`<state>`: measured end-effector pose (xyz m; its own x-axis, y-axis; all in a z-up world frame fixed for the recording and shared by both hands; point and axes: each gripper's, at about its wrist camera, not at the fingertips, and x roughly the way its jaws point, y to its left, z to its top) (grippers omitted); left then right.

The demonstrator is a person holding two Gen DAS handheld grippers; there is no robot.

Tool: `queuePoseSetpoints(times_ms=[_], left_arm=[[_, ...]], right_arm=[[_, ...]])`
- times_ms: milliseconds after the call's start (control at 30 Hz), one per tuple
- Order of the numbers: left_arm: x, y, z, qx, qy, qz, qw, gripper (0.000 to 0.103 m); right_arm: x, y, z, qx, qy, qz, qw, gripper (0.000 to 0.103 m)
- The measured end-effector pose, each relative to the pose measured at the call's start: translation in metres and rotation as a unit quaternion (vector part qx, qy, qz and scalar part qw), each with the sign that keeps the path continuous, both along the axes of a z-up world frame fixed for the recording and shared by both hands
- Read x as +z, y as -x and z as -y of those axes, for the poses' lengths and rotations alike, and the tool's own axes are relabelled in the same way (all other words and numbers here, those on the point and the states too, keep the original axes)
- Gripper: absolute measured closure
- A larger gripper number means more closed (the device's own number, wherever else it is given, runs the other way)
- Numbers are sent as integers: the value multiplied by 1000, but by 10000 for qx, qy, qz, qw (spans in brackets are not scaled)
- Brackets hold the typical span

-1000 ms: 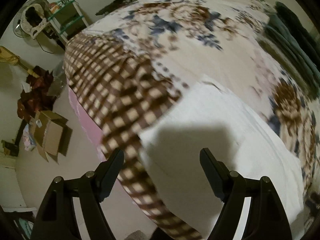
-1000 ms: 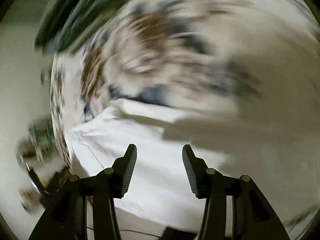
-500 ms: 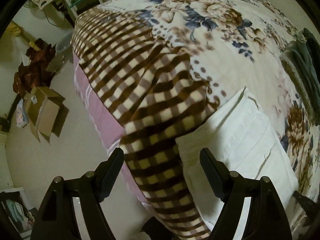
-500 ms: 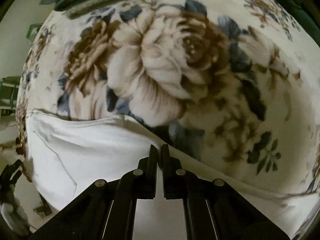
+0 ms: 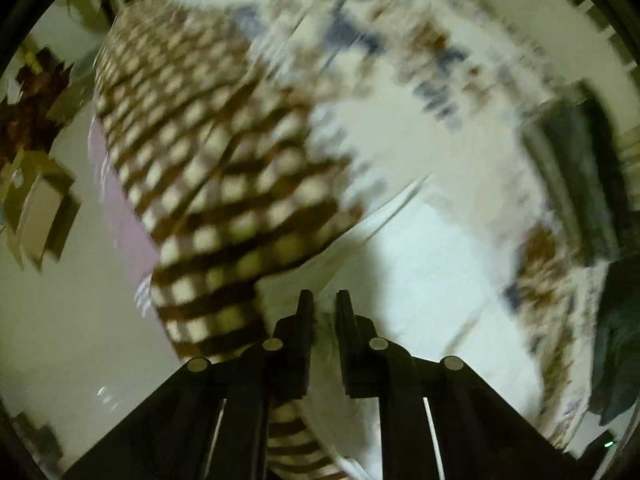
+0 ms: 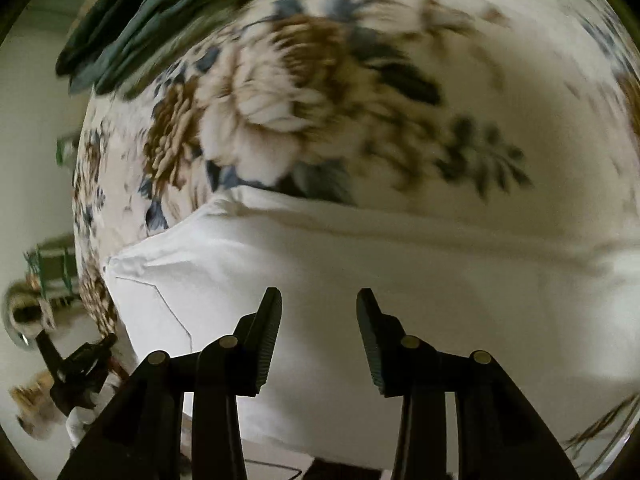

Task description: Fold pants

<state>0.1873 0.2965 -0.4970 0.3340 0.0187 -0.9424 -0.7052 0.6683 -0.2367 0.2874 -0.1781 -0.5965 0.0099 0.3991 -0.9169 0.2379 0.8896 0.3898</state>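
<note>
Now the left gripper (image 5: 322, 300) sits low over the near edge of the bed, its fingers drawn nearly together with a sliver of white cloth showing in the narrow gap — it looks pinched on the pants (image 5: 420, 280), though the blur keeps me from being sure how much fabric is caught. The right gripper (image 6: 319, 300) points across the white pants (image 6: 360, 280) from the other end, jaws spread well apart with nothing between them, hovering just above the cloth. Half a second ago it was the reverse: the left jaws stood wide over the checked border while the right pair were pressed shut at the fabric's edge; since then the left has closed and the right has let go. The left view has also swung and gone blurry, whereas before it was sharp. The pants lie flat on the floral blanket (image 6: 320, 100) near the bed's edge, a long pale band with a soft fold line along the far side and a thin dark seam line (image 6: 168, 304) towards one end. In the left view they run from the gripper away to the right, beside the brown-and-cream checked border (image 5: 208, 168). A dark green garment (image 6: 152, 20) lies at the far side of the bed, well apart from the pants.
</note>
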Motion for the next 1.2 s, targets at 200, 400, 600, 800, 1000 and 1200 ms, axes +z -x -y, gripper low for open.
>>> queuePoseSetpoints(times_ms=[200, 400, 600, 800, 1000, 1200], left_arm=[[-13, -10, -11, -51, -169, -130, 9998, 94], [-34, 4, -20, 114, 88, -479, 9987, 89], [17, 7, 19, -271, -587, -344, 9973, 57], [26, -6, 117, -1205, -818, -476, 9882, 28], [0, -3, 249, -2200, -814, -868, 9682, 28], [-17, 2, 353, -2998, -940, -1179, 9420, 28]], right_arm=[[-17, 33, 12, -547, -56, -225, 9982, 60], [-14, 90, 62, -1265, 1, -505, 9907, 50], [3, 181, 179, -2920, 195, -435, 9552, 43], [-6, 250, 324, -4462, 385, -225, 8938, 43], [-51, 255, 392, -4704, -22, -31, 8825, 44], [-36, 250, 388, -4372, 612, 364, 8965, 96]])
